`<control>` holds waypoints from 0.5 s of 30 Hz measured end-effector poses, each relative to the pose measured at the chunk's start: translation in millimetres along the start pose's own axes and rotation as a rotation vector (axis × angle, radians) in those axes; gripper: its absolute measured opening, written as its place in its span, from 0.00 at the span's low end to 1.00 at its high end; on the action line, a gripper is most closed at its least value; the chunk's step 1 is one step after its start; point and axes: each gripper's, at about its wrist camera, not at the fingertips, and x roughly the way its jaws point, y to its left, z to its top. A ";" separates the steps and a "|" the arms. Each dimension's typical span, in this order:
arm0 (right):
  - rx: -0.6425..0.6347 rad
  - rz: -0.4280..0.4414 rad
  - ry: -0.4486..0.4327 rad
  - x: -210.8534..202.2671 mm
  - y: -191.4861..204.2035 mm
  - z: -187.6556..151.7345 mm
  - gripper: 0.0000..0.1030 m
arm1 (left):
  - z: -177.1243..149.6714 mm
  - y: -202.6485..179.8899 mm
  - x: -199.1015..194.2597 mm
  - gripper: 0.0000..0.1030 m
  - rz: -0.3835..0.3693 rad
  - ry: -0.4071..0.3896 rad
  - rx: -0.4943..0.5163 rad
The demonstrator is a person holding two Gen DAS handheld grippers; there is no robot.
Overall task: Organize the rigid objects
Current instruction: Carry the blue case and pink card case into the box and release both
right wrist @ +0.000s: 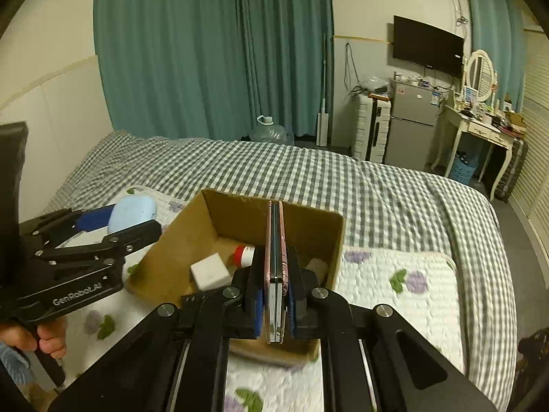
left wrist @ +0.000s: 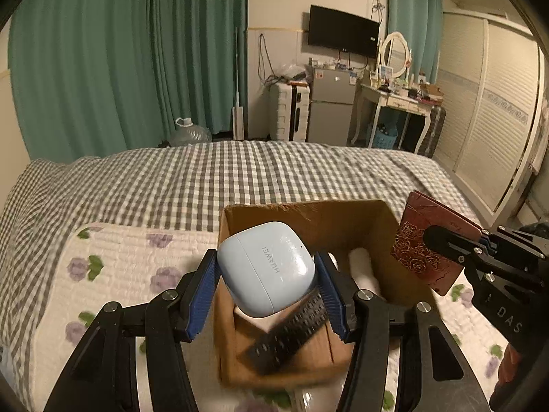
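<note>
Bed with grey-white checked cover (left wrist: 240,175); on it white quilted mat with purple flowers (left wrist: 137,261) (open brown cardboard box (right wrist: 308,221) atop mat).

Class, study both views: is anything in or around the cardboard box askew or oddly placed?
Yes: the black remote lies tilted inside the cardboard box, propped diagonally rather than flat. Nothing looks spilled or damaged.

Dim warm indoor light — fisheye-bent edges, dark corners, slight blur.
</note>
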 end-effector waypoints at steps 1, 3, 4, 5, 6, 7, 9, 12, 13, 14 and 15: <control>-0.001 0.002 0.003 11.0 -2.3 1.6 0.09 | 1.7 0.2 9.4 0.55 0.002 0.004 0.003; 0.003 0.006 0.015 32.8 -8.9 2.9 0.09 | 3.0 -0.7 29.6 0.55 0.007 0.018 0.007; 0.005 0.003 0.024 43.9 -13.3 2.8 0.09 | 3.1 -1.0 36.8 0.55 0.009 0.026 0.006; 0.007 -0.003 0.034 54.5 -17.2 2.3 0.09 | 2.8 -0.6 46.5 0.55 0.011 0.037 0.003; 0.006 -0.008 0.045 64.5 -20.7 1.6 0.09 | 2.2 -0.4 52.5 0.55 0.012 0.043 0.002; 0.008 -0.011 0.056 72.4 -25.3 0.1 0.09 | 1.7 -0.7 58.2 0.55 0.014 0.049 0.003; 0.009 -0.011 0.066 85.8 -29.2 -1.8 0.09 | 1.5 -1.8 64.5 0.55 0.014 0.056 0.012; 0.008 -0.002 0.055 91.0 -31.4 -3.1 0.09 | -0.7 -7.5 69.1 0.56 -0.007 0.070 0.045; 0.011 -0.002 0.056 91.2 -32.2 -3.4 0.09 | -1.9 -9.3 68.4 0.57 -0.005 0.071 0.050; 0.016 -0.003 0.055 89.9 -32.4 -3.9 0.09 | -2.9 -11.6 65.9 0.57 -0.001 0.069 0.055; 0.020 -0.006 0.043 84.7 -32.5 -3.5 0.10 | -3.1 -13.7 64.0 0.57 0.001 0.071 0.057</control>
